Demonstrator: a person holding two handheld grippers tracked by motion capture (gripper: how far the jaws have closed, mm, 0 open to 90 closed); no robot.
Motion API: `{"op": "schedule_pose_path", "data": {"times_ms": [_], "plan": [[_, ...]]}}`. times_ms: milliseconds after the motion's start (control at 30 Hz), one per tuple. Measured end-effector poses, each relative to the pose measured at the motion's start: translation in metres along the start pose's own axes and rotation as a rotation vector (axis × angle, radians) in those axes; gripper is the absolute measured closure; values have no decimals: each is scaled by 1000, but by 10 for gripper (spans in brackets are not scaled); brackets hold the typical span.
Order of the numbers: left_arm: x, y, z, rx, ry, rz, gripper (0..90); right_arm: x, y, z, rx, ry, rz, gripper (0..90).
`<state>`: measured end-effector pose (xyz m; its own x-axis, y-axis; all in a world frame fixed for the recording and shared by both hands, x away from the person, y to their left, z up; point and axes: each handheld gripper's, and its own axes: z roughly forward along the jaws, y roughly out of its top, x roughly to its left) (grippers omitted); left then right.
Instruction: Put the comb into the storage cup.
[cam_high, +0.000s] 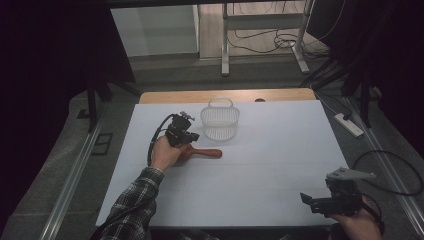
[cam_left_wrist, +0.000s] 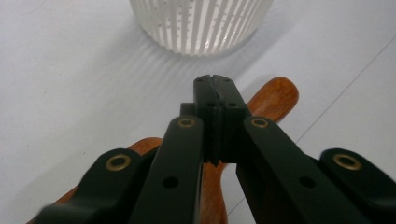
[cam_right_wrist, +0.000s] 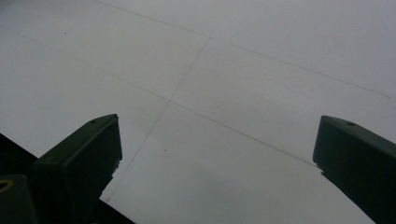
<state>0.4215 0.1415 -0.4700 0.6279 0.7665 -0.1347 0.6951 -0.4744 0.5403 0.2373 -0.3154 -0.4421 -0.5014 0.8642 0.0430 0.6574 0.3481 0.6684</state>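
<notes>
A brown wooden spoon (cam_high: 207, 153) lies flat on the white table sheet (cam_high: 280, 150), just in front of a white slatted basket (cam_high: 220, 120). My left gripper (cam_high: 187, 141) hangs directly over the spoon's near end. In the left gripper view my left gripper (cam_left_wrist: 215, 84) is shut, its pads meeting above the spoon (cam_left_wrist: 273, 95) with nothing visible between them; the basket (cam_left_wrist: 201, 23) stands close ahead. My right gripper (cam_high: 311, 201) rests at the table's front right corner. In the right gripper view, my right gripper (cam_right_wrist: 219, 154) is open over bare sheet.
The basket has a thin handle and looks empty. Beyond the sheet a wooden table edge (cam_high: 225, 95) shows. Cables, a power strip (cam_high: 350, 125) and frame legs lie on the floor behind and to the right.
</notes>
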Motion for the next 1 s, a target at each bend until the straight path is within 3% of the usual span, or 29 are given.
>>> {"op": "schedule_pose_path", "data": {"times_ms": [300, 767, 1000], "plan": [[5, -4, 10, 21, 17, -33, 892, 0, 0, 0, 0, 2, -3, 16], [23, -6, 21, 62, 60, -108, 892, 0, 0, 0, 3, 1, -3, 19], [19, -5, 25, 84, 69, -85, 893, 0, 0, 0, 4, 0, -5, 20]]}}
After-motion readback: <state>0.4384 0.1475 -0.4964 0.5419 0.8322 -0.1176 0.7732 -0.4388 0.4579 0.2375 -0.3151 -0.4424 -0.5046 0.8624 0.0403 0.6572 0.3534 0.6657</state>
